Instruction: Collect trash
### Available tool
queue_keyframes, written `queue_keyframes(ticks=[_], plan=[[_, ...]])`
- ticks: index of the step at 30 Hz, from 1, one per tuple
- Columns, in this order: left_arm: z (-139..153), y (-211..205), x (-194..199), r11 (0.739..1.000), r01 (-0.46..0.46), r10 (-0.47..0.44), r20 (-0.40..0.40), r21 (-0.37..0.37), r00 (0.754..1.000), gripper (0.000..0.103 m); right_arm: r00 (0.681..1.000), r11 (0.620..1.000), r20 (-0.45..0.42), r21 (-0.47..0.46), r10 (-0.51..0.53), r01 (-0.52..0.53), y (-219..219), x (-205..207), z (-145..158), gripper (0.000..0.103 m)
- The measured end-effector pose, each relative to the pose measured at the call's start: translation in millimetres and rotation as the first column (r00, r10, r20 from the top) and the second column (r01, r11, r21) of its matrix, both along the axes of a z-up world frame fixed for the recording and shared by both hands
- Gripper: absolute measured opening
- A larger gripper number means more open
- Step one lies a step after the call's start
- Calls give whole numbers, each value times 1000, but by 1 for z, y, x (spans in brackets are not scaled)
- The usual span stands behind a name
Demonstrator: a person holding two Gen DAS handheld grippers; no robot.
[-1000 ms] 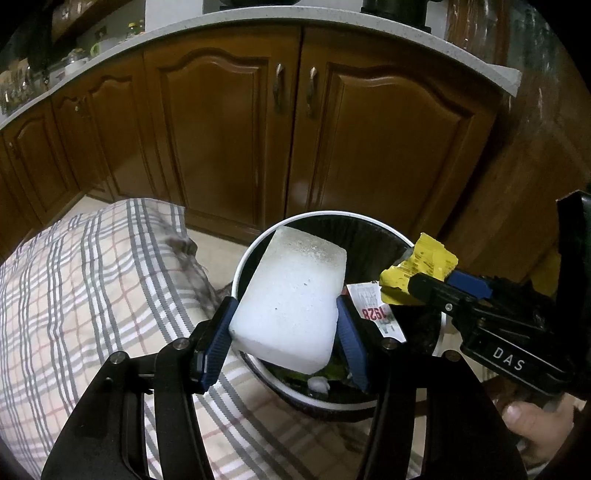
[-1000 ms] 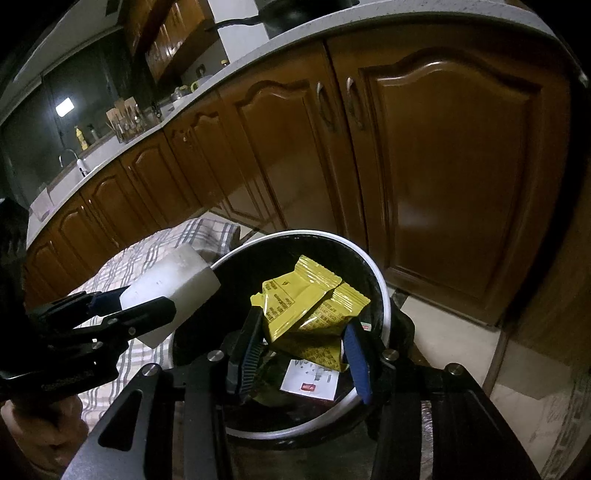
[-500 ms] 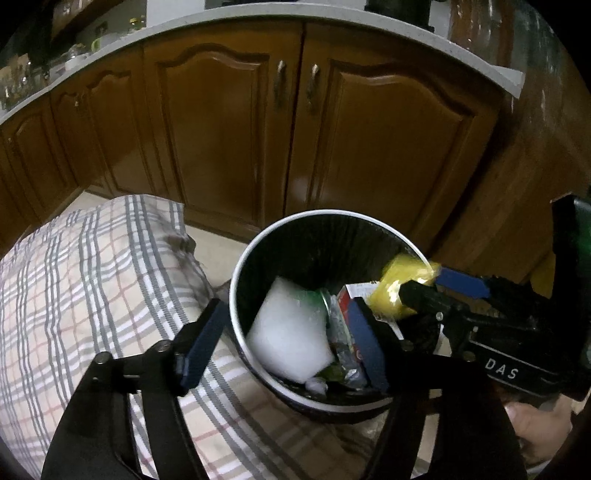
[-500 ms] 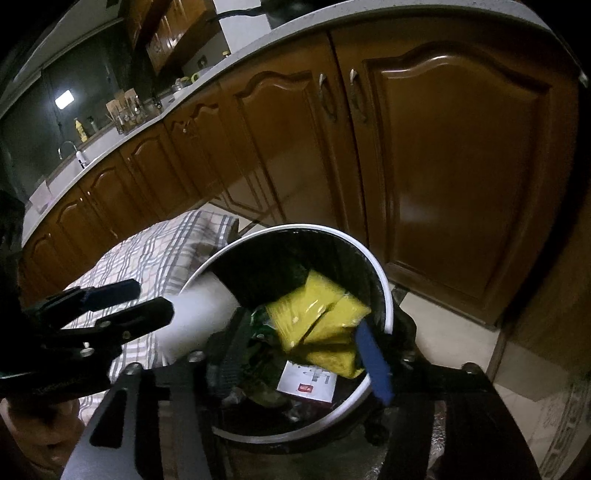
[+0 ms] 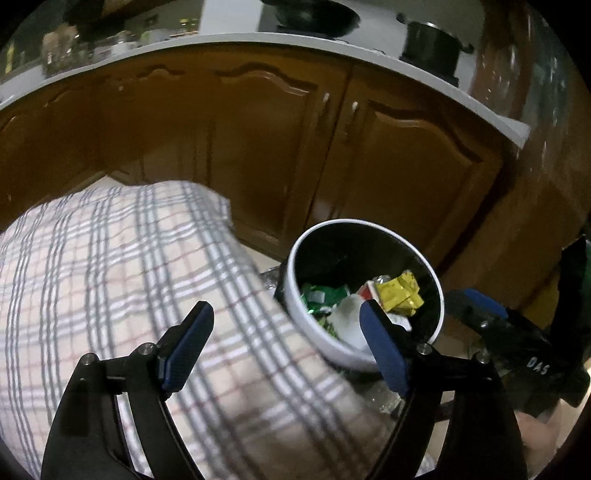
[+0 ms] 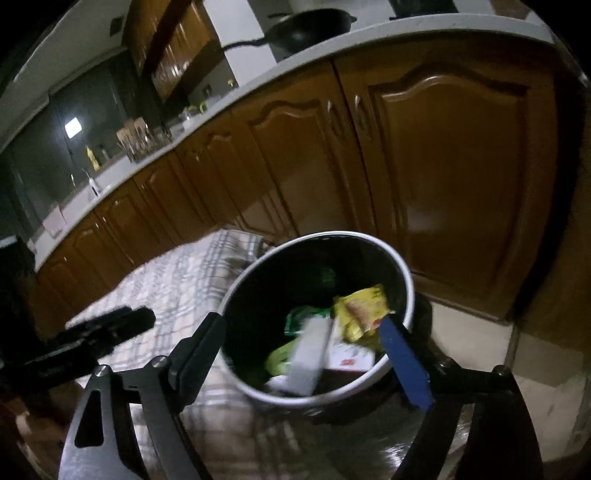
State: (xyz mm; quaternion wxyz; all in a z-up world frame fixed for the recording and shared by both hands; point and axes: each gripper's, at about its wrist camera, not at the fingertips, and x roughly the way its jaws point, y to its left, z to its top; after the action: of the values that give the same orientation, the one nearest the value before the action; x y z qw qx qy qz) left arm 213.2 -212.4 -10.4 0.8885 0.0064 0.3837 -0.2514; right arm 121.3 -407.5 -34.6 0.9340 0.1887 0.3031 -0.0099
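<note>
A round bin with a white rim [image 5: 295, 291] [image 6: 408, 291] stands on the floor by the cabinets. Inside it lie a white foam block [image 5: 349, 325] [image 6: 308, 360], a yellow wrapper [image 5: 400, 293] [image 6: 360, 312], green wrappers [image 5: 321, 295] and a white-and-red card [image 6: 349, 356]. My left gripper [image 5: 286, 349] hangs over the checked cloth at the bin's left edge, its jaws opening with nothing between them. My right gripper [image 6: 303, 352] hovers above the bin, jaws opening, with nothing held. The right gripper [image 5: 487, 306] also shows in the left wrist view.
A checked cloth [image 5: 122, 280] [image 6: 177, 280] covers a surface left of the bin. Brown cabinet doors [image 5: 399, 184] [image 6: 454, 177] under a pale counter [image 5: 229, 38] stand close behind. A dark pot [image 5: 432, 48] and a pan [image 6: 306, 27] sit on the counter. Pale floor tile [image 6: 469, 332] lies to the right.
The left gripper let go of the white foam block and the right let go of the yellow wrapper; both fell into the bin. Both grippers opened wide, and the left one drew back leftward over the cloth.
</note>
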Motion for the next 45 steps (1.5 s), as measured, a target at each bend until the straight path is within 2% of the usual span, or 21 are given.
queue_keyframes(ticks=[6, 12, 19, 23, 29, 36, 45], plan=[[5, 40, -29, 999, -48, 49, 41, -20, 998, 83, 996, 999, 89, 53, -17, 12, 22, -22, 12, 92], [15, 76, -55, 994, -98, 102, 91, -46, 991, 84, 987, 999, 157, 20, -31, 28, 48, -44, 21, 96], [25, 106, -89, 986, -153, 164, 188, -70, 968, 95, 976, 997, 216, -61, -36, 50, 77, -68, 25, 100], [29, 115, -109, 979, -188, 202, 270, -79, 941, 103, 959, 988, 276, -119, -63, 99, 87, -87, 31, 102], [28, 120, -129, 977, -206, 213, 345, -57, 914, 103, 928, 961, 366, -224, -69, 160, 104, -112, 39, 103], [28, 125, -140, 972, -231, 225, 390, -34, 893, 103, 921, 954, 385, -254, -50, 158, 114, -118, 37, 103], [26, 124, -144, 968, -251, 237, 395, -16, 888, 103, 919, 959, 391, -246, -38, 144, 118, -123, 32, 103]])
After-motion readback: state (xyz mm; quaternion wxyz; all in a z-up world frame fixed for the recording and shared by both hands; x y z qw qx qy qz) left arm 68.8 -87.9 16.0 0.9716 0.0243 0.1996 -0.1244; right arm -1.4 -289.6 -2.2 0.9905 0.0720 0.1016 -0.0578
